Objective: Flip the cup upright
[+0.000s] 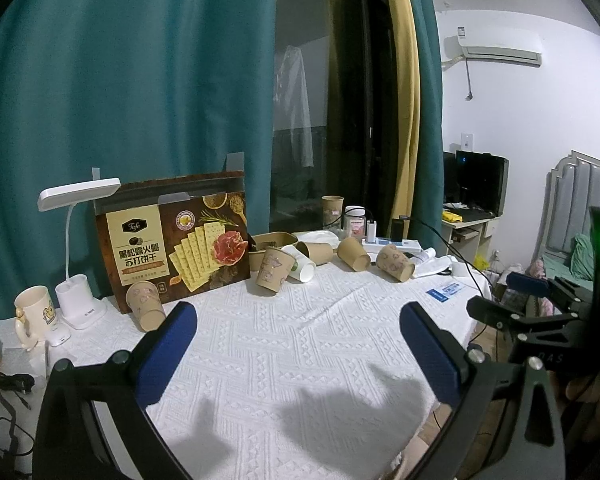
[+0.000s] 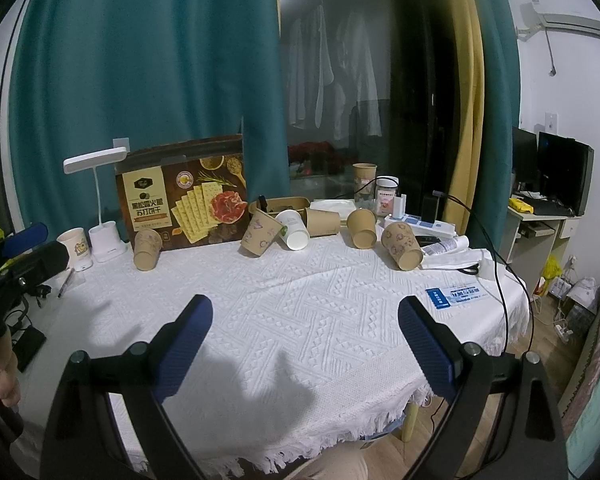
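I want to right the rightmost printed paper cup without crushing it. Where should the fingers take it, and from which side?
Probably grip the printed cup across its side wall near the middle, not at the soft open rim. It lies tipped, mouth facing front-right toward the cameras. The open right gripper is nearer; come from above and the front, fingers straddling the wall, then rotate it upright.

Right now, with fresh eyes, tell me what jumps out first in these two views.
The big cracker box stands at the back of the white tablecloth, in front of the teal curtain. To its right, paper cups lie tipped in a loose row, one more mouth-down by the box's left corner. In front, the left gripper and right gripper are both open, holding nothing.
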The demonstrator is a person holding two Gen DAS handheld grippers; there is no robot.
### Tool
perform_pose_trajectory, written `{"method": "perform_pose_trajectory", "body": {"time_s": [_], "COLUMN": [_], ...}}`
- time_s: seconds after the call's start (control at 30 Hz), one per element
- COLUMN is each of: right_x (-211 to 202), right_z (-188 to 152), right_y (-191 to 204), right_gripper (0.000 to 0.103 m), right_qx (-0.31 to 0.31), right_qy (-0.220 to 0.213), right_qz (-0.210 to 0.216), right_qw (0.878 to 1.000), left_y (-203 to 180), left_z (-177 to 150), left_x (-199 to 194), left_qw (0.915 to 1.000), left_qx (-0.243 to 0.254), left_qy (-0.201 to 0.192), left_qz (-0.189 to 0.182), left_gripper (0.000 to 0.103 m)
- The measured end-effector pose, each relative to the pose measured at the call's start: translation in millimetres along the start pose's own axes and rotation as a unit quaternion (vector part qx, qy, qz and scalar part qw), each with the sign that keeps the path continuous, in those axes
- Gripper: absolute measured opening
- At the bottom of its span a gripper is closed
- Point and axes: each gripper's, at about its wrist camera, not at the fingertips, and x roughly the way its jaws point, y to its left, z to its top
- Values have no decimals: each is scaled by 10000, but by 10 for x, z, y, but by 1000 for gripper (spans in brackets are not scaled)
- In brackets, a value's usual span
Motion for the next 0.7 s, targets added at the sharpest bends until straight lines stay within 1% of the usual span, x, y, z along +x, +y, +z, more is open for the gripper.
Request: {"method": "perform_pose_trajectory", "body": {"time_s": [0.57,0.6,0.63,0.7], "right_x": [12,9,-8,-10], "right_z": [-2,-6,0,1], "right_y": [-30,-18,85,103], "right_gripper": [93,93,93,93], "right_qx": [-9,-7,-12,-15], "right_qy": [-15,-9,-12,-13], "right_qz": [-3,-6,-5,-6], "right_qw": [10000,10000,10000,10000], "left_y": [10,11,11,15], "left_z": [6,7,7,10], "left_x": [-19,-19,-18,-16], "left_qw": [10000,10000,10000,10000], "left_qx": [-1,-1,0,7], "left_qy": [-20,-24,-24,-18], "left_qz": [10,9,11,8], "left_gripper": [101,101,101,101]}}
